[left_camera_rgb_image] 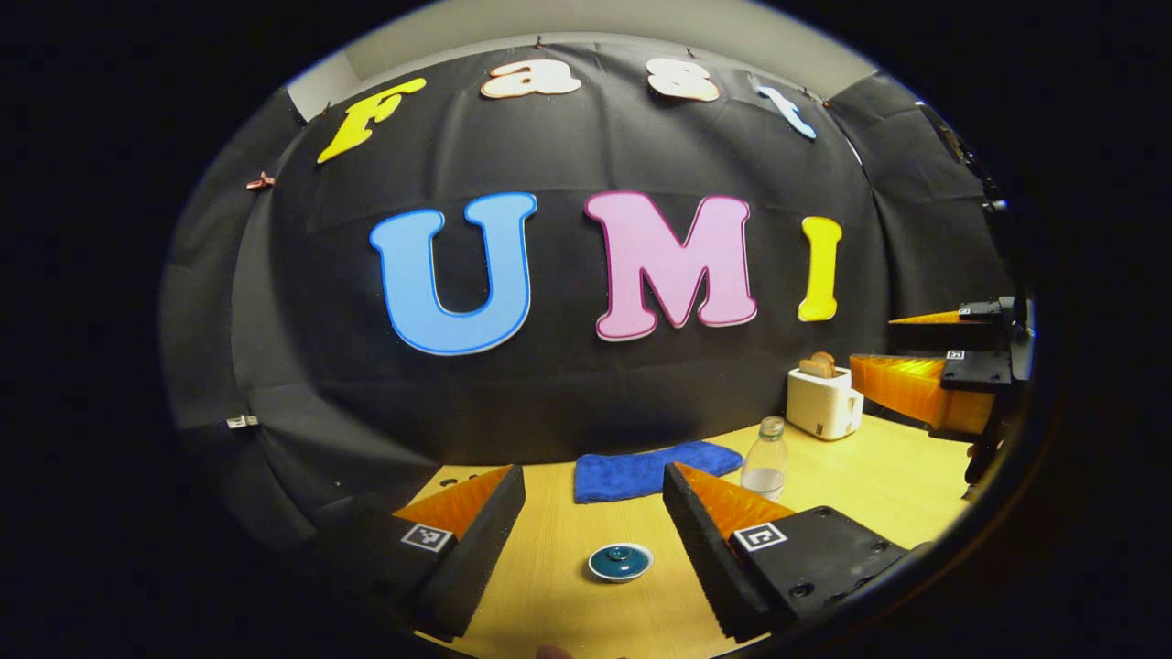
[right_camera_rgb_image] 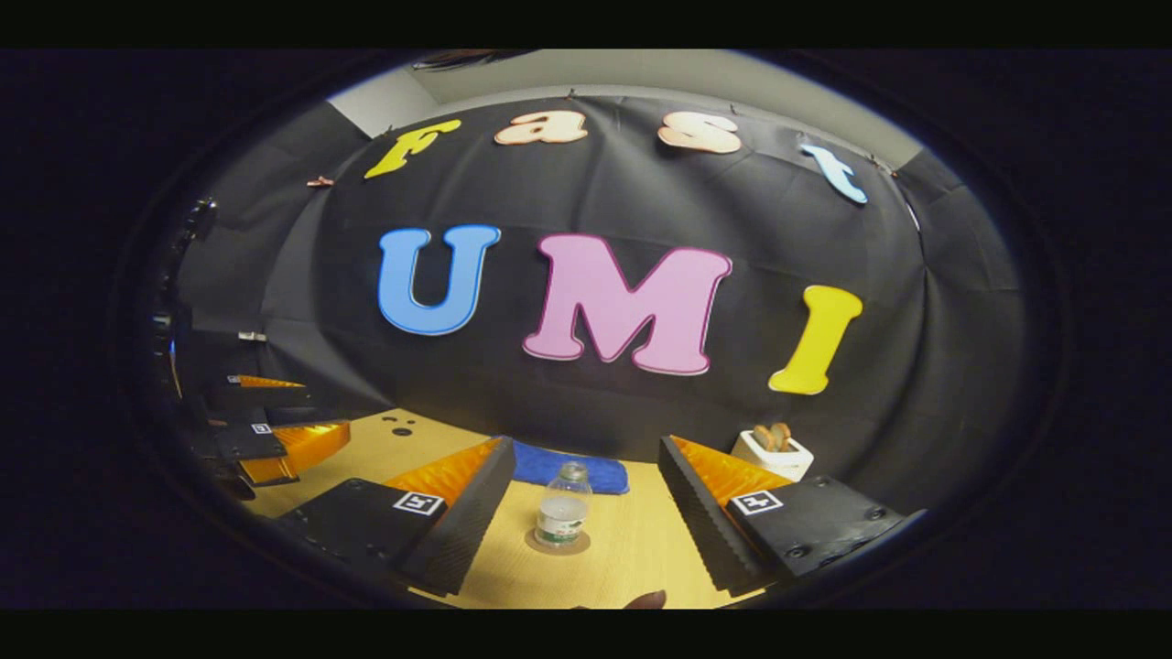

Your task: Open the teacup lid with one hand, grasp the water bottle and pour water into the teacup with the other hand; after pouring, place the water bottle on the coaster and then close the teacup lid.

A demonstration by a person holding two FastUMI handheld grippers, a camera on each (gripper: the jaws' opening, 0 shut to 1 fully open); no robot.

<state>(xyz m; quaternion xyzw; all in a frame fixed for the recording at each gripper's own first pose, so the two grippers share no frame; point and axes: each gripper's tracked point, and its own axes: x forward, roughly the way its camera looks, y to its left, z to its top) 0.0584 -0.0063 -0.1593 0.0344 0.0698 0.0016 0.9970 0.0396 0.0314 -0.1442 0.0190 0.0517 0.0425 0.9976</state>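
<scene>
left gripper view: left gripper (left_camera_rgb_image: 593,508) fingers wide apart, holding nothing. lidded teacup (left_camera_rgb_image: 621,561) on table (left_camera_rgb_image: 879,476) between fingers, untouched. bottle (left_camera_rgb_image: 765,458) just beyond right finger; cloth (left_camera_rgb_image: 641,471), toaster (left_camera_rgb_image: 822,403) farther.

right gripper view: right gripper (right_camera_rgb_image: 586,494) fingers wide apart, empty. bottle (right_camera_rgb_image: 562,517) upright on coaster (right_camera_rgb_image: 558,544) between fingers, clear of both. dark object at bottom edge cut off, unclear.

Both grippers hover, holding nothing.
Left gripper (left_camera_rgb_image: 593,513) and right gripper (right_camera_rgb_image: 581,490) have fingers spread wide above the desk.

The wooden table (left_camera_rgb_image: 879,476) held a lidded teacup (left_camera_rgb_image: 621,561), bottle (right_camera_rgb_image: 562,506) on a coaster (right_camera_rgb_image: 558,544), blue cloth (left_camera_rgb_image: 652,469) and toaster (left_camera_rgb_image: 823,403).
</scene>
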